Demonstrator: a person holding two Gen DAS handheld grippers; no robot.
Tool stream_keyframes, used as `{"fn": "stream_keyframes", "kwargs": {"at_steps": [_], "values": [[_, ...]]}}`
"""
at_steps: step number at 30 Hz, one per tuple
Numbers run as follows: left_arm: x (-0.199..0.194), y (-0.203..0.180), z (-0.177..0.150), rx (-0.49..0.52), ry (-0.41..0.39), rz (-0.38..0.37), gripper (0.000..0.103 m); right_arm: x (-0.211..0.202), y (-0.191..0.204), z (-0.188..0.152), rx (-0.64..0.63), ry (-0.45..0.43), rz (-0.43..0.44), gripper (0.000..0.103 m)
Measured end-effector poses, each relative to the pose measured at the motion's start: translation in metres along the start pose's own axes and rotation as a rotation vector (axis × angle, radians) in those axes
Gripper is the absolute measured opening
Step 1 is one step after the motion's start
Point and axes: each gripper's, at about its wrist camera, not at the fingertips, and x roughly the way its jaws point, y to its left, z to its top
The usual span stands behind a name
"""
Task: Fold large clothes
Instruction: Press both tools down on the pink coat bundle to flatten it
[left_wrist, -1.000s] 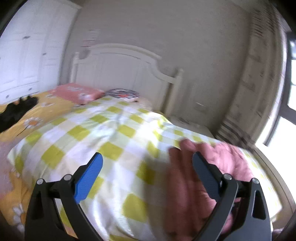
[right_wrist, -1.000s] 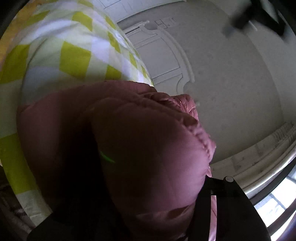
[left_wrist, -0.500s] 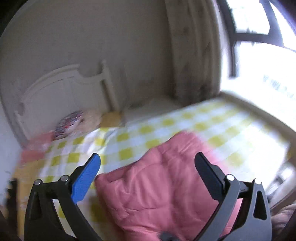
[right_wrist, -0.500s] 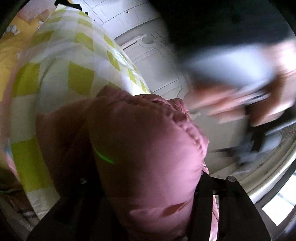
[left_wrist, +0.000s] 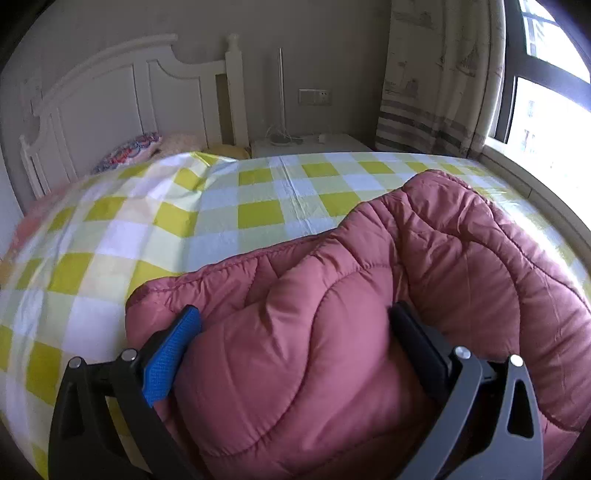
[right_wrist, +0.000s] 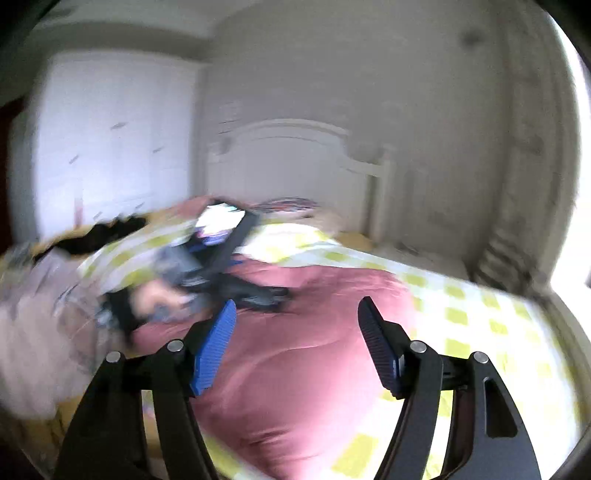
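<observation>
Right gripper, jaws just opened, hangs empty above the folded pink padded jacket while left gripper straddles a bulge, wide apart; next, pinch and fold toward the bed's near edge.

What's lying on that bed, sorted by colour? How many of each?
Pink: 1, the puffy jacket
Yellow-and-white check: 1, the checked cover
Multicoloured: 1, the patterned pillow
Black: 1, the dark garment, blurred
Total: 4
</observation>
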Motion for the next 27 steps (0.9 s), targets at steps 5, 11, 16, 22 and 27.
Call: {"fn": "stream_keyframes", "kwargs": {"at_steps": [5,11,16,22,27], "values": [[0.0,-0.003,0.004,-0.002,-0.005,-0.001,0.101,0.071,0.045,-0.055,-0.236,0.235,-0.046,0.067],[-0.043,-0.031,0.021,0.136,0.039,0.257,0.101,0.073,0.065,-0.057,-0.308,0.238,-0.106,0.067],[-0.108,-0.061,0.033,0.098,-0.123,0.187,0.101,0.089,0.074,-0.062,-0.309,0.234,-0.107,0.067],[-0.019,-0.052,-0.01,0.095,-0.043,0.304,0.101,0.099,0.076,-0.049,-0.298,0.232,-0.016,0.068],[-0.029,-0.053,-0.014,0.105,-0.077,0.338,0.101,0.088,0.035,0.0,-0.189,0.143,-0.003,0.068]]}}
